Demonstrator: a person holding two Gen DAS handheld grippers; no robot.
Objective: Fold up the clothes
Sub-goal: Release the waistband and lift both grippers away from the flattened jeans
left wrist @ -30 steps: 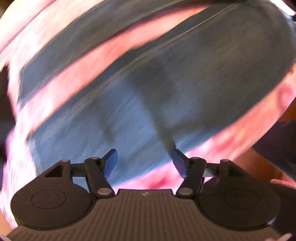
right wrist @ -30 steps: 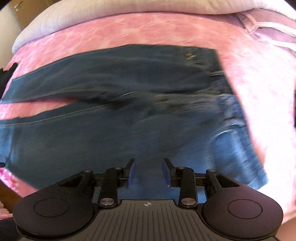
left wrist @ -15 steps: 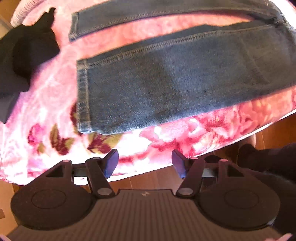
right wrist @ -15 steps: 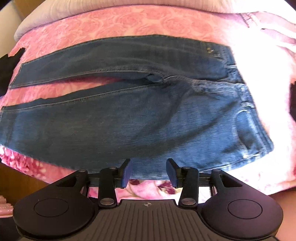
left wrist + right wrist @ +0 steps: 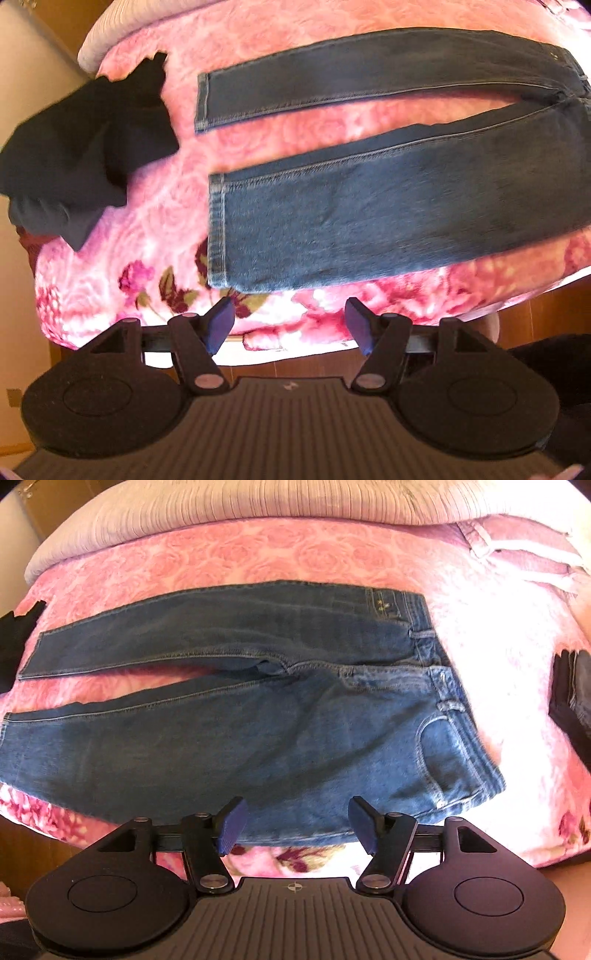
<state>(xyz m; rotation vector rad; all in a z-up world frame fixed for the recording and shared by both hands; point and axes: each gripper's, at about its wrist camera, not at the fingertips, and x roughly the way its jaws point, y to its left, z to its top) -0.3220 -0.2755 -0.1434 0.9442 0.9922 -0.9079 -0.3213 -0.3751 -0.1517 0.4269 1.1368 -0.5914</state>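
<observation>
Clearly the jeans (image 5: 258, 731) are thick, heavy denim, limp but not slippery, so the empty, wide-apart left gripper (image 5: 290, 323) and right gripper (image 5: 297, 823), whose jaws have just been opening, should pinch hem and waistband.

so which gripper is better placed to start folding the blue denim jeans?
Probably left. The left gripper, open and empty, sits just below the near leg's hem on the blue denim jeans. The right gripper, jaws just opened and empty, hangs over the near side seam, waistband off to its right.
</observation>
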